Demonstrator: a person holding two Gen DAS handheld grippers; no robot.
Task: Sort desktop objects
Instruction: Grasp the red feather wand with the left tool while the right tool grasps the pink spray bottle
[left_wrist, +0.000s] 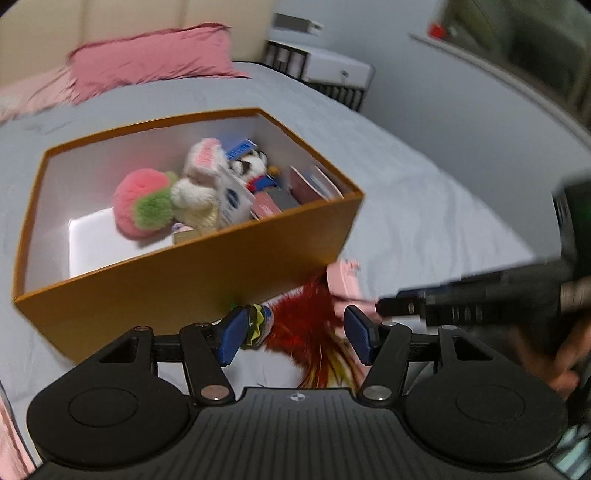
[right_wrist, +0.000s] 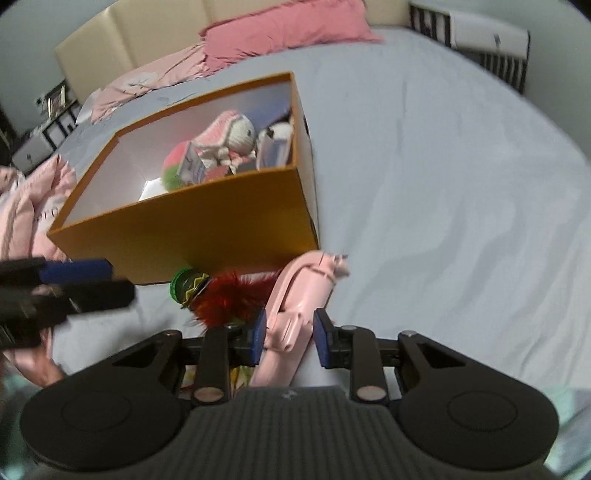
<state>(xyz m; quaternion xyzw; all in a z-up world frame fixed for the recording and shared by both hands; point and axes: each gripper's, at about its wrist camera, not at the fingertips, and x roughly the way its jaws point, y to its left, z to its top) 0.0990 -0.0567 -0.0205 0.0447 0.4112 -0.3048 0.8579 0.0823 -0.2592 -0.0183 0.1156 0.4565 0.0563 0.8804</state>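
Left wrist view: the left gripper (left_wrist: 295, 334) hangs with its jaws wide apart over a red feather toy (left_wrist: 306, 325) that lies on the grey bed (left_wrist: 424, 192), just in front of the orange box (left_wrist: 184, 280). The pads touch nothing that I can make out; one blue pad sits just beside the toy's green and yellow end. Past the feathers lies a pink item (left_wrist: 345, 278), partly hidden. The right gripper (left_wrist: 406, 304) enters from the right, blurred.

In the box I count one pink-and-green ball (left_wrist: 142, 206), one white knitted doll (left_wrist: 201, 184), one striped plush (left_wrist: 249, 166), and several cards or packets I cannot count surely. So most of the sorting looks done; two things remain outside the box in this view.

Right wrist view: the right gripper (right_wrist: 289, 338) straddles the pink item (right_wrist: 295, 310), a long folded thing of pink plastic. Its jaws stand narrow, with the left pad against the item and a gap showing at the right pad, so I judge it not yet clamped. The feather toy (right_wrist: 225, 295) lies just beside it on the left, touching the box wall (right_wrist: 207, 229). The left gripper (right_wrist: 85, 284) shows at the left edge. Again one ball (right_wrist: 173, 166) and one doll (right_wrist: 229, 136) show inside the box; two items are left to go in.
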